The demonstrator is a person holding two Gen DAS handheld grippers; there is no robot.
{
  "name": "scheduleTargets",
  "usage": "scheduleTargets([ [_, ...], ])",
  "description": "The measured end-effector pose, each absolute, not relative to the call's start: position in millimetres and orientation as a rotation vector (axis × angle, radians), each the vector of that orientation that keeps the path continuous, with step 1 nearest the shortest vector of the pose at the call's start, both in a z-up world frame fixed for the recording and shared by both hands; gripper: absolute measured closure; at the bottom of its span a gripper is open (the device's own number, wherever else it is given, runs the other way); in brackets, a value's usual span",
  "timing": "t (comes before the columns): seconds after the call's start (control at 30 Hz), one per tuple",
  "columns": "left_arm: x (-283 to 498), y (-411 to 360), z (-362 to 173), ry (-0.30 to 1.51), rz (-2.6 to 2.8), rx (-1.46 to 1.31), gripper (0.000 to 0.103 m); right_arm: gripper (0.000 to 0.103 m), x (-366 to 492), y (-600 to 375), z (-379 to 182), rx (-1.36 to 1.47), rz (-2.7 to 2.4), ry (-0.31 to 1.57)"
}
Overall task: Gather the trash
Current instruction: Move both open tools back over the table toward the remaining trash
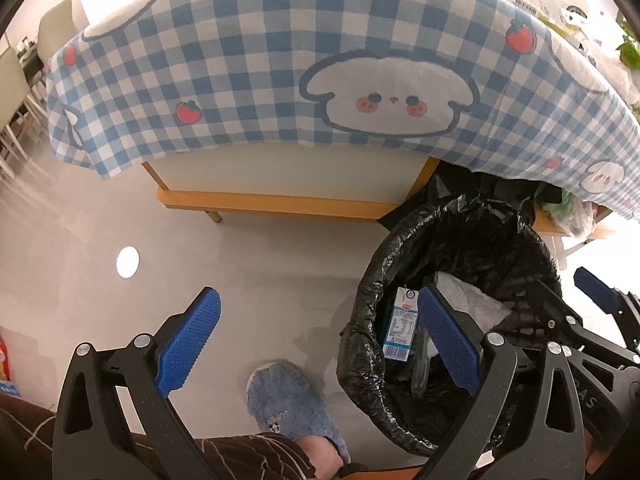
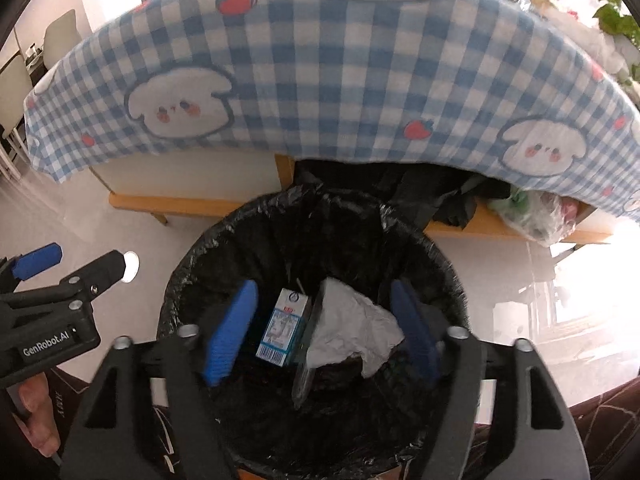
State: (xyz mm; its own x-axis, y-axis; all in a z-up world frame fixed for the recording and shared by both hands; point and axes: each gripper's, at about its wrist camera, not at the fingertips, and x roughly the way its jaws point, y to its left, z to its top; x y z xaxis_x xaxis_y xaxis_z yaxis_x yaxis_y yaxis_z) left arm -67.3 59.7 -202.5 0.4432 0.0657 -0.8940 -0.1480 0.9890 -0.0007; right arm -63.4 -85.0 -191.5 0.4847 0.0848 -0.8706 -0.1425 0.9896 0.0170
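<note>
Blue-padded fingers of the right gripper point(image 2: 320, 328) stood spread above the black-lined trash bin point(image 2: 192, 272), nothing between them; inside lay a small milk carton point(image 2: 282, 330) and crumpled white paper point(image 2: 352, 328), touching. Beside the bin, the left gripper point(image 1: 316, 340) was likewise spread and empty, over bare floor and a blue slipper point(image 1: 288, 400). Judged from this, one deposit was complete; whether more trash remained on the checked-cloth table point(image 2: 320, 80) could not be told.

Black-lined bin point(image 2: 208, 240) on the floor – blue-white carton point(image 2: 282, 330) tilted inside, crumpled white paper point(image 2: 352, 320) just beside it
</note>
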Motion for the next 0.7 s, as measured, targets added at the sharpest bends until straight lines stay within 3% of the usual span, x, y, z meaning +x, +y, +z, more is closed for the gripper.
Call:
scheduleTargets([
  [0.3,-69.9,58.4,-161.5,1.065,0.131,-0.066,0.006,0.012,-68.5,-92.3,-150.3,-0.041,0.133,0.967],
  [0.7,-54.2,53.0,-97.6,1.026,0.094,-0.088,0.006,0.010,-61.2,-113.2,-84.3,-0.024,0.118,0.879],
])
